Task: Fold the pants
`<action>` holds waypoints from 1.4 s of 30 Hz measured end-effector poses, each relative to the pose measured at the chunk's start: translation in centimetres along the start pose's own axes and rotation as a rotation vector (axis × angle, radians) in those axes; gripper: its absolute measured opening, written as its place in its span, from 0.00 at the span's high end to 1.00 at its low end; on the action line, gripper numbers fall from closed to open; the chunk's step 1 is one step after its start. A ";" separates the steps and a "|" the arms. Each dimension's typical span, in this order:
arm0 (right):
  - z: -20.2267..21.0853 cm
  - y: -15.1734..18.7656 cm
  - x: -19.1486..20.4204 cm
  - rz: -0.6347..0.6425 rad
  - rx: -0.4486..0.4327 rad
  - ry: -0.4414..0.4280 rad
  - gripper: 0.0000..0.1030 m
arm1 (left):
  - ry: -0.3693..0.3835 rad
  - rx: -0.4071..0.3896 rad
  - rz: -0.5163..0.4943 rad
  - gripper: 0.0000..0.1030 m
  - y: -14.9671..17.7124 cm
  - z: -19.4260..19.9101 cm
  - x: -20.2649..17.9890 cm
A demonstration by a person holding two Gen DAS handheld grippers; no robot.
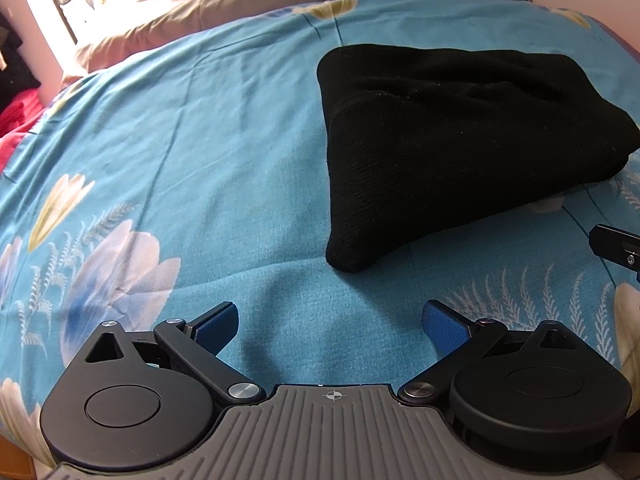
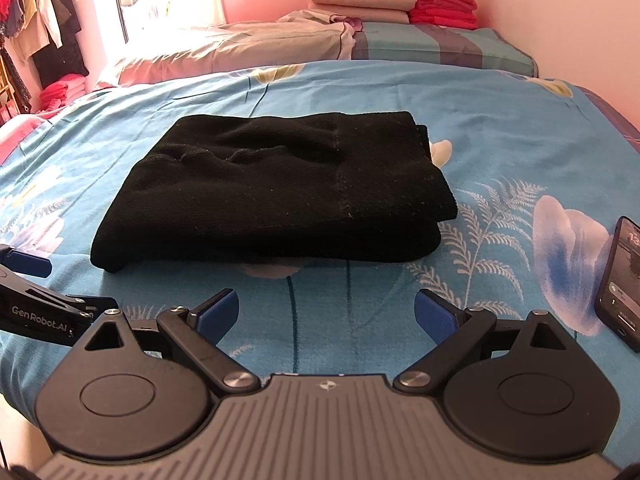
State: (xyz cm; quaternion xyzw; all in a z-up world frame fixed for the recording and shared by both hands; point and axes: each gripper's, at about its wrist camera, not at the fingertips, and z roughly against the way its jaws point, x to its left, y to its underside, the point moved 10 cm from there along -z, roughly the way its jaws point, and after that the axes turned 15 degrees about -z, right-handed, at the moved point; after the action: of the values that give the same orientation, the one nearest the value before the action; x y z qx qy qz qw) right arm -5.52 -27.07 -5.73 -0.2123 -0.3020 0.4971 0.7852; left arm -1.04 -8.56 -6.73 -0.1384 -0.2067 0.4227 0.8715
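Note:
The black pants (image 2: 276, 188) lie folded into a compact stack on the blue floral bedspread (image 2: 500, 128). In the left wrist view the pants (image 1: 452, 140) sit ahead and to the right. My left gripper (image 1: 332, 328) is open and empty, short of the pants' near corner. My right gripper (image 2: 326, 316) is open and empty, just in front of the pants' near edge. The left gripper's side shows at the left edge of the right wrist view (image 2: 28, 284); a part of the right gripper shows at the right edge of the left wrist view (image 1: 616, 248).
A dark phone (image 2: 620, 284) lies on the bedspread at the right. A beige quilt (image 2: 240, 48) and striped pillow (image 2: 440, 44) lie at the far end. Folded red and beige cloths (image 2: 440, 0) are stacked behind. Clothes hang at the far left (image 2: 44, 32).

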 end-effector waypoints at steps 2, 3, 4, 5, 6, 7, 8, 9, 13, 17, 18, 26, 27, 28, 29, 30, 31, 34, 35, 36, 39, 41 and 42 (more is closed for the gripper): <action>0.0 -0.1 0.1 -0.001 -0.003 -0.002 0.07 | 0.002 0.001 0.001 0.00 0.0 0.0 0.0; 0.1 -0.1 0.1 -0.002 -0.002 -0.003 0.07 | 0.002 0.002 0.001 0.00 0.0 -0.1 0.0; 0.0 0.0 0.0 -0.004 0.000 -0.006 0.07 | 0.002 0.003 0.001 0.00 0.0 -0.1 0.0; 0.0 0.0 0.0 -0.006 0.001 -0.009 0.07 | 0.002 0.004 0.000 0.00 0.0 -0.1 0.0; 0.0 0.0 0.0 -0.007 0.002 -0.010 0.07 | 0.002 0.005 -0.002 0.00 -0.1 -0.1 0.0; 0.0 0.0 0.0 -0.008 0.003 -0.010 0.07 | 0.002 0.005 -0.003 0.00 -0.1 -0.2 0.0; 0.0 0.0 0.0 -0.008 0.004 -0.009 0.07 | 0.001 0.006 -0.004 0.00 -0.1 -0.1 -0.1; -0.1 0.0 0.0 -0.009 0.004 -0.008 0.07 | 0.002 0.006 -0.003 0.00 0.0 -0.2 -0.1; -0.1 0.1 0.0 -0.010 0.007 -0.009 0.07 | 0.004 0.008 -0.001 0.00 0.0 -0.2 -0.1; 0.0 0.0 0.0 -0.010 0.005 -0.013 0.07 | 0.004 0.008 -0.001 0.00 0.0 -0.2 -0.1; 0.0 0.0 0.0 -0.010 0.003 -0.013 0.07 | 0.005 0.008 -0.001 0.00 0.0 -0.2 -0.1; 0.0 0.1 0.2 -0.009 0.006 -0.018 0.07 | 0.011 0.009 0.003 0.00 -0.1 -0.2 0.0; 0.0 0.1 0.2 -0.009 0.007 -0.018 0.07 | 0.012 0.009 0.003 0.00 -0.1 -0.2 0.0; -0.1 0.1 0.3 -0.009 0.008 -0.019 0.07 | 0.013 0.009 0.004 0.00 -0.1 -0.2 0.0; -0.1 0.1 0.2 -0.008 0.008 -0.020 0.07 | 0.013 0.009 0.004 0.00 -0.1 -0.2 0.0; -0.1 0.1 0.2 -0.008 0.007 -0.019 0.07 | 0.013 0.008 0.004 0.00 -0.1 -0.2 0.0; -0.1 0.1 0.2 -0.008 0.008 -0.019 0.07 | 0.014 0.007 0.004 0.00 -0.1 -0.2 0.0; -0.1 0.2 0.3 -0.008 0.009 -0.021 0.07 | 0.017 0.005 0.007 0.00 -0.1 -0.2 0.1; -0.1 0.2 0.3 -0.007 0.010 -0.021 0.07 | 0.019 0.004 0.008 0.00 0.0 -0.3 0.1; -0.2 0.3 0.4 -0.007 0.011 -0.021 0.07 | 0.021 0.003 0.009 0.00 0.0 -0.3 0.1; -0.2 0.4 0.3 -0.006 0.013 -0.022 0.07 | 0.029 -0.003 0.007 0.00 0.0 -0.2 0.0; -0.3 0.4 0.3 -0.007 0.014 -0.021 0.07 | 0.033 0.002 0.020 0.00 0.0 -0.4 0.1; -0.2 0.4 0.3 -0.007 0.013 -0.021 0.07 | 0.039 0.002 0.025 0.00 0.0 -0.4 0.1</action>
State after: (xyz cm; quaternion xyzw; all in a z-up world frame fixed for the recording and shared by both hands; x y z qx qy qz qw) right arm -5.49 -26.61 -6.06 -0.2006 -0.3078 0.4986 0.7851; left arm -0.82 -8.52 -7.10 -0.1484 -0.1875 0.4308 0.8702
